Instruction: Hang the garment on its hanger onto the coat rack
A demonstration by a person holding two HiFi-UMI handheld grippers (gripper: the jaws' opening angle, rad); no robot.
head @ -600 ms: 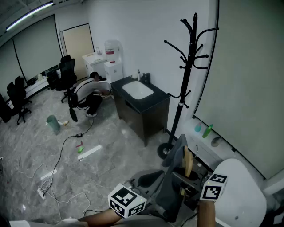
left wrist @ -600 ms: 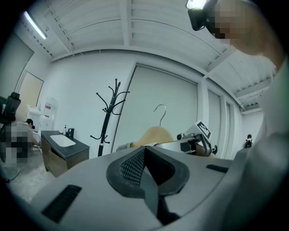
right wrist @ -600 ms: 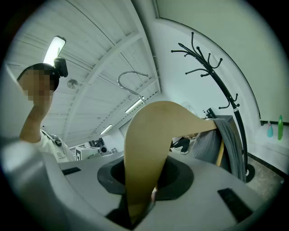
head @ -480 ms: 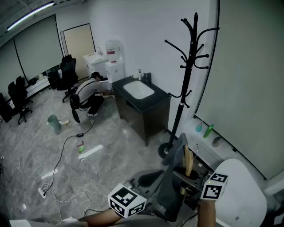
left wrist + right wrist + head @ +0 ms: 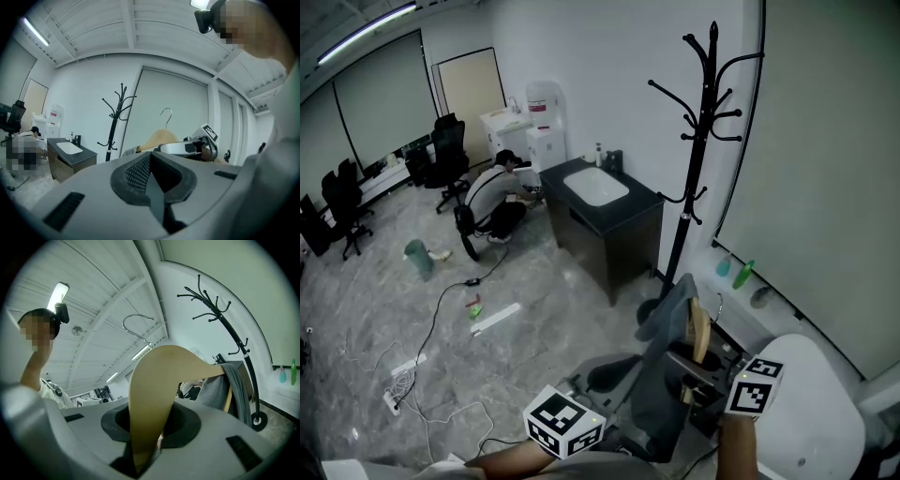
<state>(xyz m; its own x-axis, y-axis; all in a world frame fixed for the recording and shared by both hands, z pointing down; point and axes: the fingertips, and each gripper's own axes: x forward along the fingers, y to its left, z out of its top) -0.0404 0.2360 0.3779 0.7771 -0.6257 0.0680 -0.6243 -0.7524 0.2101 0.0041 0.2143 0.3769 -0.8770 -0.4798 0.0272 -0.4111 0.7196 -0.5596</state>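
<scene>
The black coat rack [image 5: 698,159] stands by the wall, with bare hooks up top. A grey garment [image 5: 661,375] hangs on a wooden hanger [image 5: 700,330] low in the head view, well below those hooks. My right gripper [image 5: 152,427] is shut on the hanger's wooden shoulder [image 5: 159,380]; the metal hook [image 5: 136,326] curves above it. My left gripper [image 5: 151,161] is shut beside the garment's lower part. A thin grey strip shows in the seam between its jaws, and I cannot tell what that strip is. Its marker cube [image 5: 562,422] sits at the bottom of the head view.
A black sink cabinet [image 5: 605,220] stands left of the rack. A person [image 5: 492,202] crouches beyond it near a water dispenser [image 5: 544,127]. Cables [image 5: 441,309] trail over the floor. A white rounded surface [image 5: 811,403] is at the lower right, and bottles [image 5: 741,274] stand on a ledge.
The hanger with the garment and both grippers sit slightly lower and to the right in the head view. Both grips look the same.
</scene>
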